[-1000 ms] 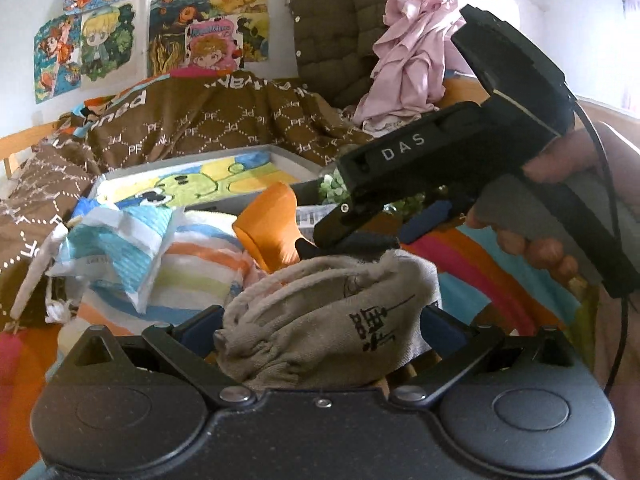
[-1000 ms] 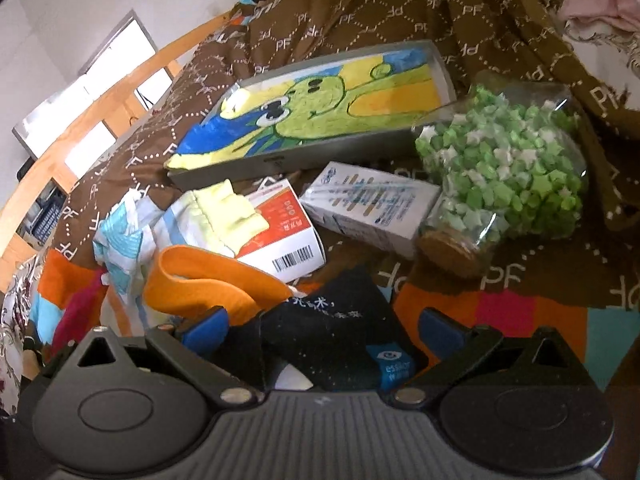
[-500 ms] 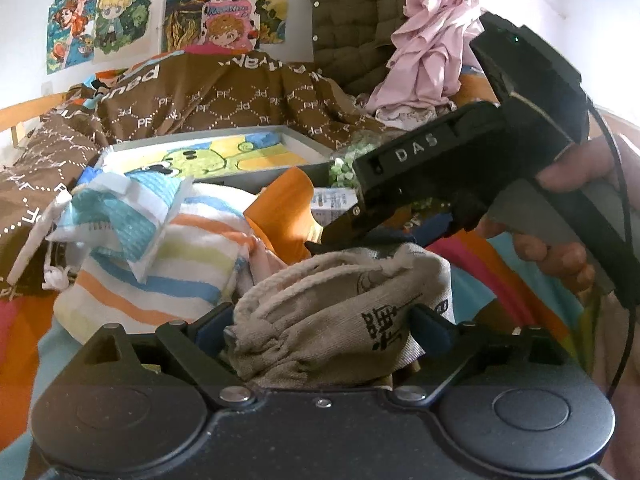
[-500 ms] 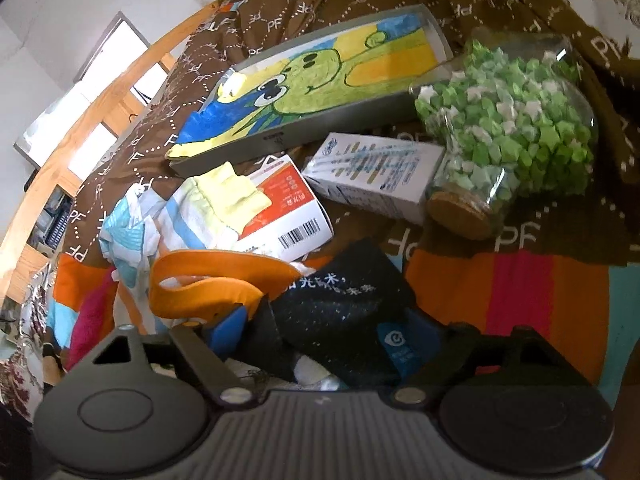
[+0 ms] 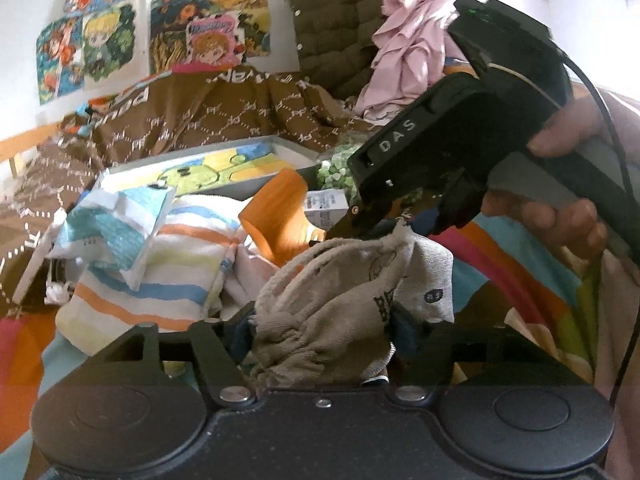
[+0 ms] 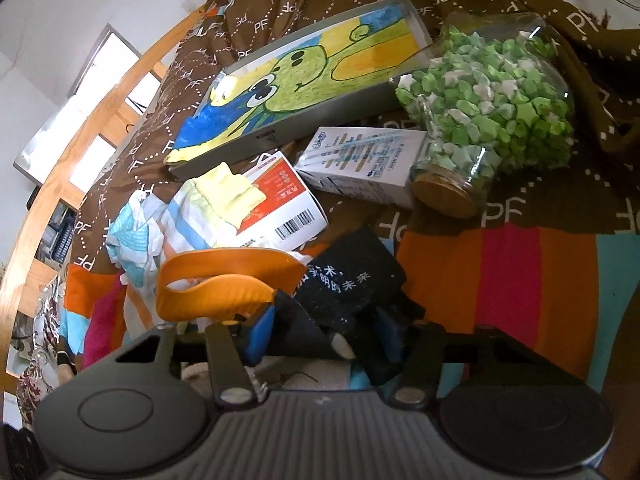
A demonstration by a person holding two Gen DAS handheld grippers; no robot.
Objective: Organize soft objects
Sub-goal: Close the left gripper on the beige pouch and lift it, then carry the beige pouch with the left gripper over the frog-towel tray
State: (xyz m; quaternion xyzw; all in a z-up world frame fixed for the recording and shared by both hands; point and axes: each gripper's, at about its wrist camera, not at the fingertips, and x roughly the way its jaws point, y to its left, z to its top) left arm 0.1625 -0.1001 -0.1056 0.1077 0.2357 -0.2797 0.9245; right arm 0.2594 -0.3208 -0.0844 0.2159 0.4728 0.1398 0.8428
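We are early in the sort, by our reading: nothing looks grouped yet, and soft things still lie mixed with boxes on the bed. Our left gripper (image 5: 324, 320) is closing on a beige sock (image 5: 332, 304) bunched between its jaws, and the cloth already looks squeezed at both sides. Our right gripper (image 6: 324, 332) is closing on a black sock (image 6: 348, 292) with white lettering; the blue pads (image 6: 262, 334) sit against the fabric on either side. Both socks are at the near edge of the pile, low on the striped cover. Left to do, we judge: lift the pair clear, place them, then deal with the striped towel (image 5: 160, 264), an orange band (image 6: 224, 280) and a yellow cloth (image 6: 228, 192). The left view alone shows the right gripper from outside, held in a hand (image 5: 560, 208), its tip just above the beige sock, plus a pink garment (image 5: 408, 64) heaped at the back. Only the right view shows the jar (image 6: 492, 112) of green paper stars, two cartons (image 6: 288, 204) and the frog picture (image 6: 296, 80) clearly.
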